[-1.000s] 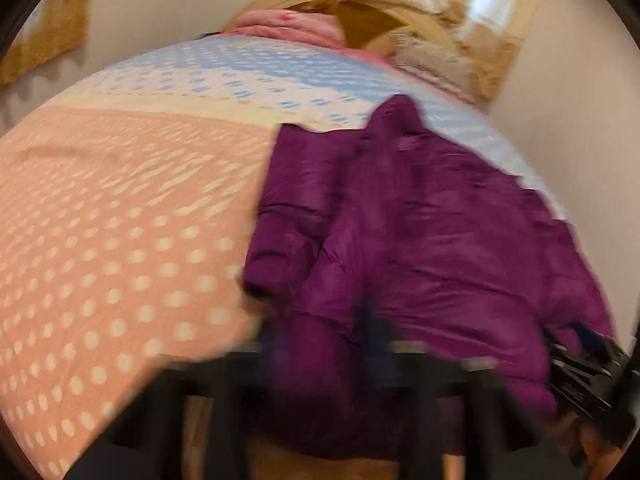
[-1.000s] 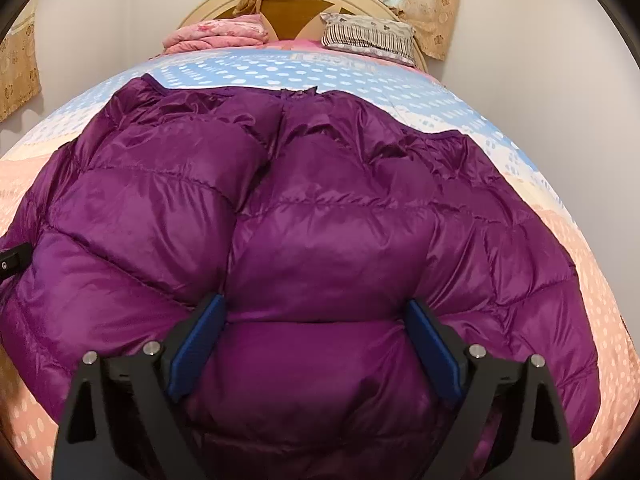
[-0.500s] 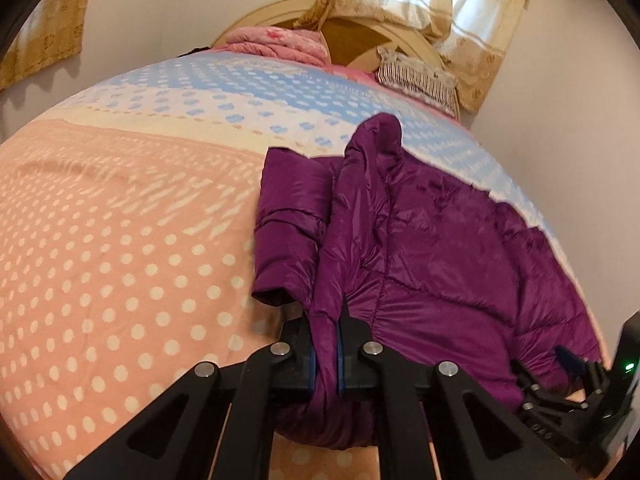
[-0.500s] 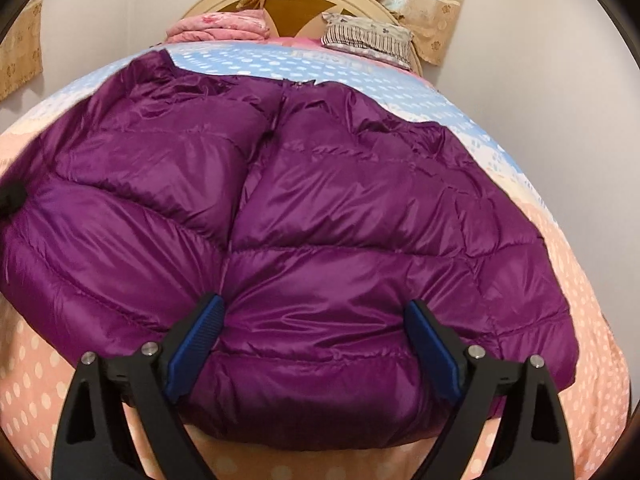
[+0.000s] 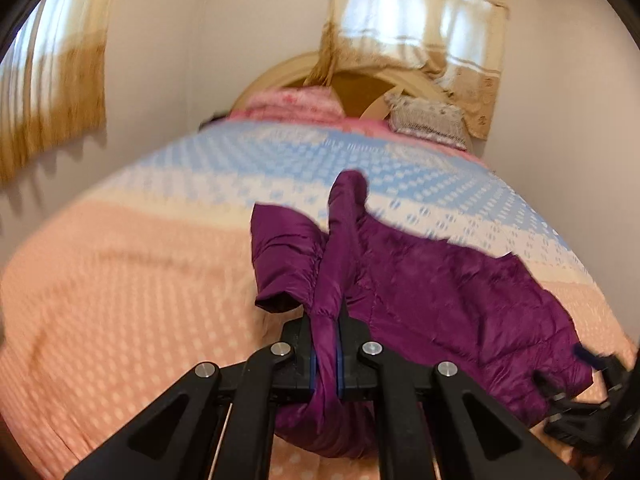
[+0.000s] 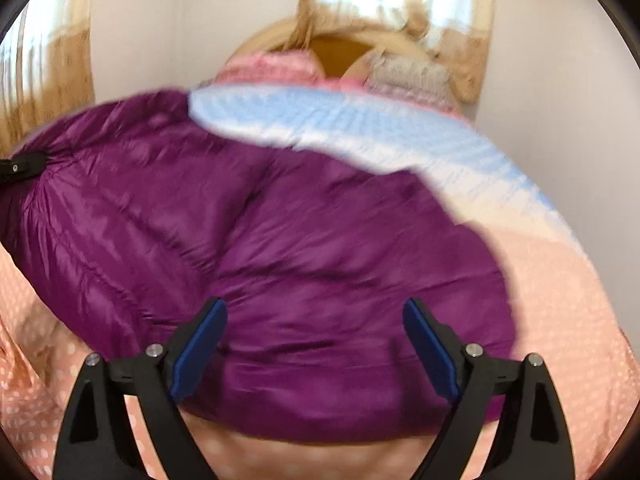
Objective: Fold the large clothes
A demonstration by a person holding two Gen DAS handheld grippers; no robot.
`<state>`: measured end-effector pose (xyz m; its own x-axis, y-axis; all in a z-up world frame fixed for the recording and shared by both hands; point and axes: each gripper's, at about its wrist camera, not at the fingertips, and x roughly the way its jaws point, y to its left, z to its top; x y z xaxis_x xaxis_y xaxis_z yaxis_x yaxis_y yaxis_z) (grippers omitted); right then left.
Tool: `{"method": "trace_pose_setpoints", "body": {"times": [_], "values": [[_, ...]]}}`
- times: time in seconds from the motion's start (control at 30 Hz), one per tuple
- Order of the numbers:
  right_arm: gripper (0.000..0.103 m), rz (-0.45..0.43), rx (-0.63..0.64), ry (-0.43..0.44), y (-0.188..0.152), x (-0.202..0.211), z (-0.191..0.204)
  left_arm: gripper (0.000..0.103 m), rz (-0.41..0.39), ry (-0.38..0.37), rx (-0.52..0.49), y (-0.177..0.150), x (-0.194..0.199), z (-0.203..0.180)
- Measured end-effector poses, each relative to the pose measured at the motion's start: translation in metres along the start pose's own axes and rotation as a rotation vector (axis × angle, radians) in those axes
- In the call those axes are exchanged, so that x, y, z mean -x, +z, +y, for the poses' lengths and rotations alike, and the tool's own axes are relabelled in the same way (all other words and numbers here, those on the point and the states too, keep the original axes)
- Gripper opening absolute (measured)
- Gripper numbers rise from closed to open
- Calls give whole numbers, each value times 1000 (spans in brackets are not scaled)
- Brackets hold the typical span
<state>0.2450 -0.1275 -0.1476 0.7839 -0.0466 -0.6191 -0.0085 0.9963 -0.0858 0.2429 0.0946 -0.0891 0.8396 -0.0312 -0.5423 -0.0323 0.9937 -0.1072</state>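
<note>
A purple puffer jacket (image 5: 440,292) lies on the bed; it also fills the right wrist view (image 6: 280,248). My left gripper (image 5: 325,356) is shut on the jacket's left edge, with a fold of fabric pinched between the blue pads. A sleeve (image 5: 280,256) lies folded just left of that grip. My right gripper (image 6: 314,344) is open over the jacket's near hem, its blue pads (image 6: 198,354) spread wide and holding nothing. It also shows at the right edge of the left wrist view (image 5: 588,392). The left gripper shows at the left edge of the right wrist view (image 6: 20,168).
The bed (image 5: 120,300) has a dotted spread, peach near me and blue farther off. A pink folded blanket (image 5: 296,104) and a striped pillow (image 5: 428,120) lie by the wooden headboard (image 5: 360,88). Curtains (image 5: 416,28) hang behind. A wall (image 5: 580,120) stands close on the right.
Both views have tilted up and back toward me. The left gripper, blurred a second ago, stays shut on the jacket's edge. The right gripper stays open, and the near hem now shows.
</note>
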Motion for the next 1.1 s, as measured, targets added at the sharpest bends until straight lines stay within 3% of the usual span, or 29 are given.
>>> {"method": "trace_pose_setpoints", "body": {"times": [0.1,0.27,0.37,0.47,0.6,0.7,0.77,0.97,1.0,1.07,1.1], "values": [[98,-18,-87,-95,-2,7,-69,5,-50,-19,-88,15,11,-40],[98,39,-232,-240,-32,9,-160,5,-133,-97,-277,28,19,-139],[98,67,-292,-321,-54,18,-207,5,-144,-159,-392,22,7,-203],[98,83,-350,-369,-74,33,-239,5,-129,-206,-520,-5,-10,-263],[98,98,-397,-396,-90,46,-258,5,-79,-230,-705,-58,-40,-325],[98,110,-401,-389,-90,45,-254,5,-29,-235,-820,-100,-58,-347],[98,115,-396,-373,-94,44,-251,6,-70,-212,-873,-118,-55,-355],[98,123,-390,-354,-99,39,-245,18,-129,-221,-901,-117,-27,-346],[98,120,-392,-351,-98,38,-246,24,-152,-231,-900,-114,-15,-345],[98,119,-391,-348,-92,38,-246,53,-196,-269,-884,-110,8,-344],[92,117,-388,-348,-88,40,-244,83,-221,-276,-867,-107,20,-339]]}}
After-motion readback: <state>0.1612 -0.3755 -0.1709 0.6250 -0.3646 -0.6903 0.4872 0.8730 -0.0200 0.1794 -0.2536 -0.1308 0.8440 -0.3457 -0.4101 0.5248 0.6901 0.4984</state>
